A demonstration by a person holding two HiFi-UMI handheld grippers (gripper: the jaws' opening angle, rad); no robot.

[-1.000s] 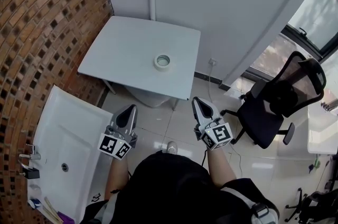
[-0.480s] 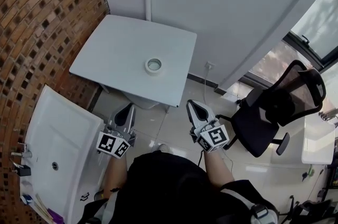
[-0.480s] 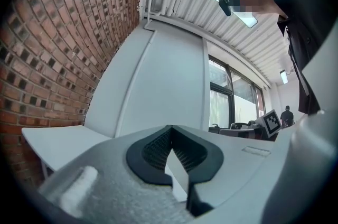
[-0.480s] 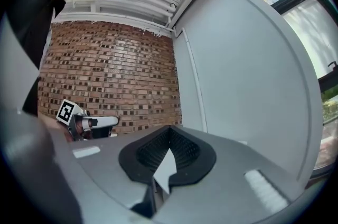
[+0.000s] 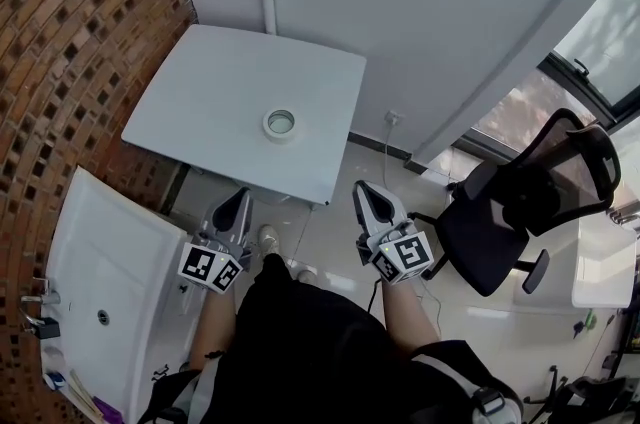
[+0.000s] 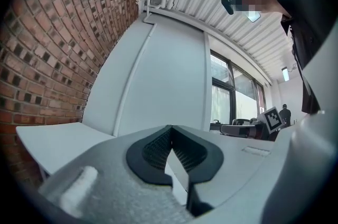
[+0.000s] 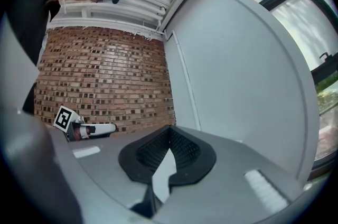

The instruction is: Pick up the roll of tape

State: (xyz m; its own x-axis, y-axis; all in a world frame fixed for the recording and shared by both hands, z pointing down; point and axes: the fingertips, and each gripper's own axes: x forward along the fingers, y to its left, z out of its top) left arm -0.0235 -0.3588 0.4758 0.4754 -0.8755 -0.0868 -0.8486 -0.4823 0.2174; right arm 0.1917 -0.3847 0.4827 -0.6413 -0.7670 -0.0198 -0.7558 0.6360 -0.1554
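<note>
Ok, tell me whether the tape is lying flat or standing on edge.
Lying flat. In the head view the tape sits on the table with its round hole facing straight up.

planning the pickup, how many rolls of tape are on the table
1. The roll of tape lies flat on the white table, right of its middle, toward the near edge. The head view shows the whole tabletop, so none is likely hidden.

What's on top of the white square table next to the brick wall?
Only the roll of tape, lying flat on the table, right of the middle and toward its near edge. The patch of tabletop directly under the roll's ring is covered.
</note>
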